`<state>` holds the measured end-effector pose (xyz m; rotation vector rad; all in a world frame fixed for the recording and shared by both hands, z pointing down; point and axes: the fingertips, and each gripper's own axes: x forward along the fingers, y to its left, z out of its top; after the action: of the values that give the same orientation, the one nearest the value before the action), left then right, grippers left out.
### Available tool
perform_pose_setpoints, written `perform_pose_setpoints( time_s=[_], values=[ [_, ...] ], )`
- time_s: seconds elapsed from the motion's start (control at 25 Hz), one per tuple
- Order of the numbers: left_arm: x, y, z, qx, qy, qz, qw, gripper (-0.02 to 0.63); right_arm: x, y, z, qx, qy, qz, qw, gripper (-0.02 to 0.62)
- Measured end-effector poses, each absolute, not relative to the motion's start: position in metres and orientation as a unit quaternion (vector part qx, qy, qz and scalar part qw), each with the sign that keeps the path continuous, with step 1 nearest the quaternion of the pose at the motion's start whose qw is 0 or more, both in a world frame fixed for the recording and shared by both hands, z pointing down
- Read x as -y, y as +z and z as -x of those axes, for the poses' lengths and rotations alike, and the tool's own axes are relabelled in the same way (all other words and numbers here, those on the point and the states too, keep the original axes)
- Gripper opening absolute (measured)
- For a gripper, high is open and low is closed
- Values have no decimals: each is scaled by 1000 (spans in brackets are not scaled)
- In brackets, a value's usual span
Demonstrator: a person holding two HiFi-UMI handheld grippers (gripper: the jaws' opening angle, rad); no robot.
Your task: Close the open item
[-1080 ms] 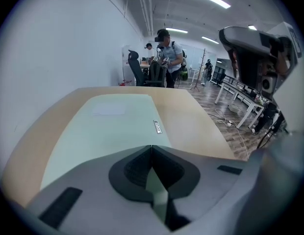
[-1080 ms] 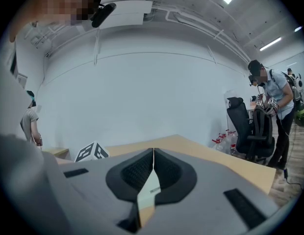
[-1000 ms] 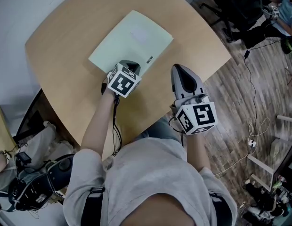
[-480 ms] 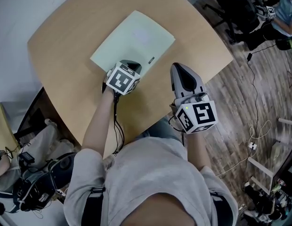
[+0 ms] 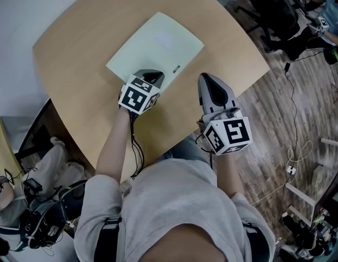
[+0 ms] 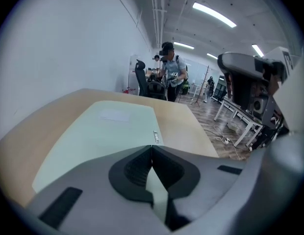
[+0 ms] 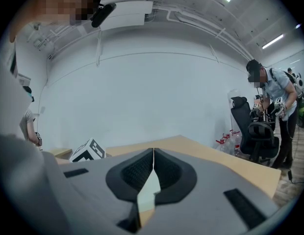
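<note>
Pale-green folder is lying flat on desk directly ahead of L tongs, long axis running away fwd; L tongs & R tongs are both sitting pinched shut, empty, R farther off.

- Shirt: light grey, plain, short sleeves.
- Straps: black, one over each shoulder.
- Left gripper: grey moulded shell with a rounded nose. Black ribbed pads line a dark hollow behind the jaws. A black oblong slot is set into the shell.
- Left cube: white faces, each with a black square marker, mounted at the gripper's rear.
- Cable: thin and black, lying along the left forearm below the cube.
- Right gripper: the same grey shell, with a black teardrop-shaped hollow.
- Right cube: white, with bold black markers.
</note>
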<state>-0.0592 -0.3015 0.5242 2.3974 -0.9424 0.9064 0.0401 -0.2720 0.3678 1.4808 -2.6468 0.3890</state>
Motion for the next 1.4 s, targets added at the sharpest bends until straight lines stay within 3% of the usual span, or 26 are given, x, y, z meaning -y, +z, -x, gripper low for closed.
perform_pose_setpoints(
  time_s=[0.36, 0.96, 1.4],
  values=[
    [300, 443, 68, 370, 191, -890, 188, 15, 271, 351, -29, 866, 116, -485, 36, 12],
    [245, 349, 98, 395, 77, -910, 95, 15, 229, 335, 3, 864, 89, -495, 29, 12],
    [205, 323, 131, 423, 21, -903, 68, 15, 189, 323, 20, 863, 64, -500, 27, 12]
  ],
)
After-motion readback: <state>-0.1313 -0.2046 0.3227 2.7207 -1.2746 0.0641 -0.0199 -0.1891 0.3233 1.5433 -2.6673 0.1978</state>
